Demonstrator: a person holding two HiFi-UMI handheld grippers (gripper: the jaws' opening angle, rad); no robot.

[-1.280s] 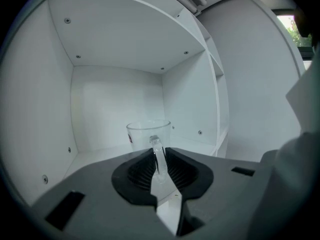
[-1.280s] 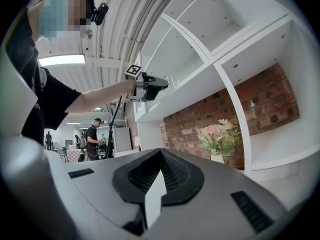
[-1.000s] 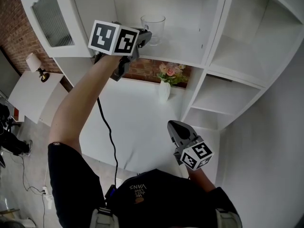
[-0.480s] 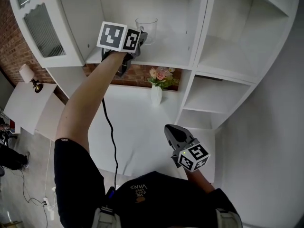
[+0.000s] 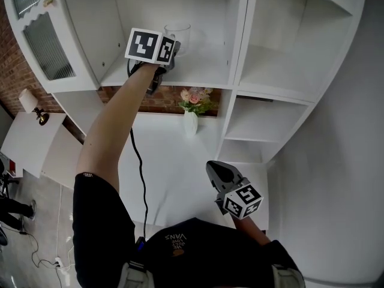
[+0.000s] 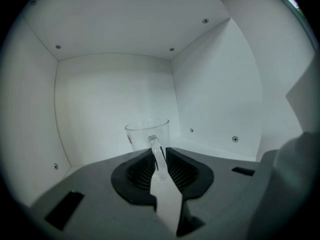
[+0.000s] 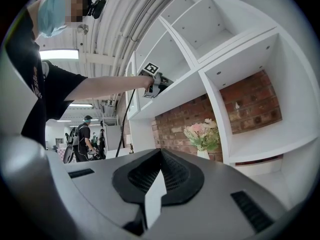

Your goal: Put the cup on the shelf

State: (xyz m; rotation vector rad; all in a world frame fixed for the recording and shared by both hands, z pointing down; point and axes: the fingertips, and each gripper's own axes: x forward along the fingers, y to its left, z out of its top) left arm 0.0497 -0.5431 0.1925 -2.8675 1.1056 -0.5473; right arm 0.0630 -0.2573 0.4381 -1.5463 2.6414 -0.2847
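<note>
Clear glass cup (image 6: 146,132), empty, upright, inside a left compartment of the white shelf (image 6: 216,148); handle pinched between left gripper (image 6: 159,165) jaws.

Soft, even light is filling the white shelf (image 5: 198,71), leaving faint shadows in its corners. Both gripper views are bulging and darkening to black at their edges; ceiling lights (image 7: 59,54) are glaring in the right one.

Cup (image 6: 146,132) clear glossy glass — shelf (image 5: 198,72) smooth matt white, left gripper pads (image 6: 141,170) ribbed matt blk.
</note>
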